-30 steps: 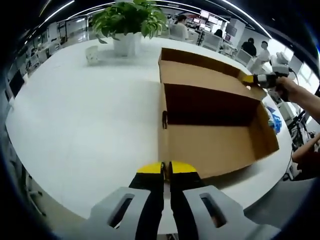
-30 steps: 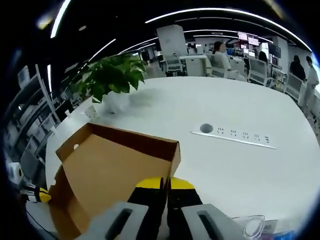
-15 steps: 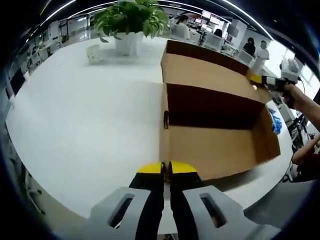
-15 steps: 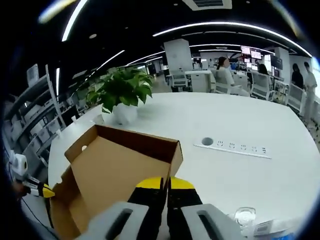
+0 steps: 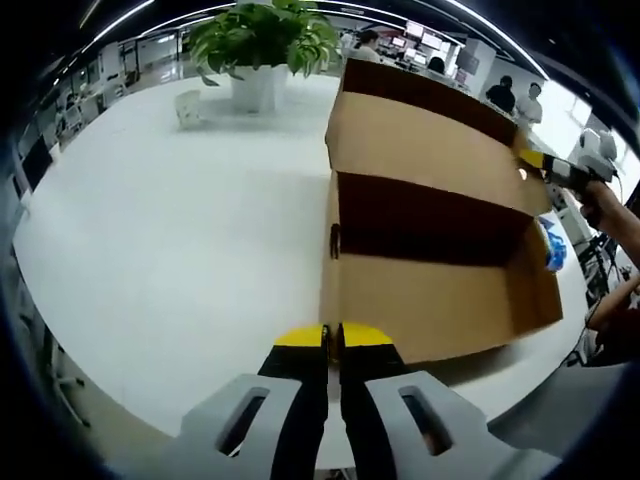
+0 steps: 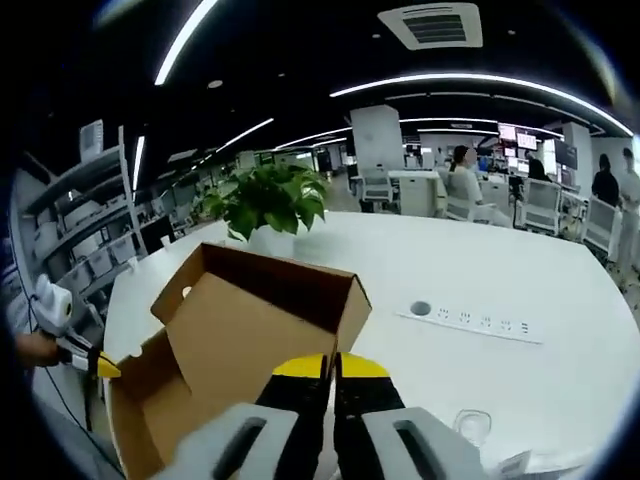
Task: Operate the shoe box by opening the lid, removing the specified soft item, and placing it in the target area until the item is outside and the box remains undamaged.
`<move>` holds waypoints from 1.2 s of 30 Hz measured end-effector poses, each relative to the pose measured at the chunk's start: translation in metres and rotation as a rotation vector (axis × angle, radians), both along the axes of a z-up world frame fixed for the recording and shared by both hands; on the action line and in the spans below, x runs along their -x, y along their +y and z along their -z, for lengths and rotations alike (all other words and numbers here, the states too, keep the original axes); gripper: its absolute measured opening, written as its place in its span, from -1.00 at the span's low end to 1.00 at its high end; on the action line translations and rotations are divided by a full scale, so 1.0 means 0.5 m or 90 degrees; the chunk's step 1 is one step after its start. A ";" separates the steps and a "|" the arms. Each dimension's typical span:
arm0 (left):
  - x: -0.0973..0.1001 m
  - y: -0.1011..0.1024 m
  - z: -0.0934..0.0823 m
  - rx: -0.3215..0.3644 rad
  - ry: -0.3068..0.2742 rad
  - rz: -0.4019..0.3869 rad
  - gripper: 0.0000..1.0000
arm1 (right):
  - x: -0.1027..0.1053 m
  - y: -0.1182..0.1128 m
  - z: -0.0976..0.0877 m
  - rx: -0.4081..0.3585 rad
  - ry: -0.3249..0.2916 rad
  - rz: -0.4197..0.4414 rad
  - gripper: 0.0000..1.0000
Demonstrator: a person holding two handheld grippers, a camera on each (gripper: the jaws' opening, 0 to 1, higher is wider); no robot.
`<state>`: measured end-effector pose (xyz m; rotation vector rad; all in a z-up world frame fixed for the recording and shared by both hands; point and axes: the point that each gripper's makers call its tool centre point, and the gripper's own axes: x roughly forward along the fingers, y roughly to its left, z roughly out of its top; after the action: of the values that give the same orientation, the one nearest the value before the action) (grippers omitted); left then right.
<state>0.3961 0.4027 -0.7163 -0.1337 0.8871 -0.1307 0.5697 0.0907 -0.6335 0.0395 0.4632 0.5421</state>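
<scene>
A brown cardboard shoe box [image 5: 440,300] lies on the white table [image 5: 170,240], its inside dark and whatever is in it hidden. Its lid [image 5: 430,140] stands raised at a slant over the back wall. My right gripper [image 5: 533,157] pinches the lid's far right corner. In the right gripper view the lid [image 6: 250,330] spreads to the left of my right gripper [image 6: 332,364], whose jaws are shut on its edge. My left gripper [image 5: 332,336] is shut on nothing, just short of the box's near wall. It shows again as the left gripper [image 6: 107,369] at the far left.
A potted plant [image 5: 262,40] and a small white cup [image 5: 186,108] stand at the back of the table. A blue bag [image 5: 550,245] lies right of the box. A power strip [image 6: 470,322] is set into the tabletop. People sit at desks behind.
The right gripper has lifted the lid higher, so it stands steeper over the box. The left gripper has stayed where it was.
</scene>
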 end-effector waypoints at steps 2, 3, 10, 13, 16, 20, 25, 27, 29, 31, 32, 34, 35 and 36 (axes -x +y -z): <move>0.001 -0.003 -0.001 -0.006 -0.001 0.004 -1.00 | -0.005 -0.004 -0.001 0.003 -0.009 -0.005 -1.00; 0.001 -0.002 0.000 -0.006 -0.002 0.003 -1.00 | -0.004 -0.005 -0.002 0.005 -0.007 -0.004 -1.00; 0.005 0.002 -0.001 -0.007 -0.006 0.001 -1.00 | 0.027 -0.013 -0.005 -0.004 -0.011 0.009 -1.00; 0.005 0.002 -0.002 -0.005 -0.008 -0.004 -1.00 | 0.042 -0.014 -0.011 -0.002 -0.029 0.004 -1.00; 0.005 0.002 -0.003 -0.003 -0.009 -0.007 -1.00 | 0.053 -0.014 -0.017 0.005 -0.039 0.002 -1.00; 0.007 0.002 -0.004 -0.002 -0.011 -0.009 -1.00 | 0.071 -0.009 -0.032 0.010 -0.057 -0.007 -1.00; 0.008 0.002 -0.005 0.002 -0.013 -0.011 -1.00 | 0.096 -0.007 -0.043 0.017 -0.072 -0.020 -1.00; 0.007 0.002 -0.005 0.003 -0.015 -0.010 -1.00 | 0.108 -0.006 -0.046 0.023 -0.075 -0.026 -1.00; 0.008 0.002 -0.005 0.004 -0.016 -0.009 -1.00 | 0.120 -0.005 -0.050 0.028 -0.080 -0.031 -1.00; 0.009 0.002 -0.005 0.006 -0.018 -0.008 -1.00 | 0.130 -0.003 -0.054 0.029 -0.083 -0.033 -1.00; 0.009 0.002 -0.005 0.007 -0.018 -0.008 -1.00 | 0.134 -0.001 -0.056 0.030 -0.085 -0.036 -1.00; 0.009 0.002 -0.005 0.009 -0.019 -0.008 -1.00 | 0.146 0.000 -0.056 0.037 -0.088 -0.042 -1.00; 0.008 0.002 -0.006 0.009 -0.020 -0.008 -1.00 | 0.153 0.001 -0.057 0.044 -0.091 -0.048 -1.00; 0.009 0.002 -0.006 0.008 -0.021 -0.007 -1.00 | 0.158 0.002 -0.056 0.044 -0.091 -0.049 -1.00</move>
<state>0.3918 0.4036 -0.7132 -0.1485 0.8533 -0.1282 0.4908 0.0916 -0.6054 -0.0833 0.3453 0.5994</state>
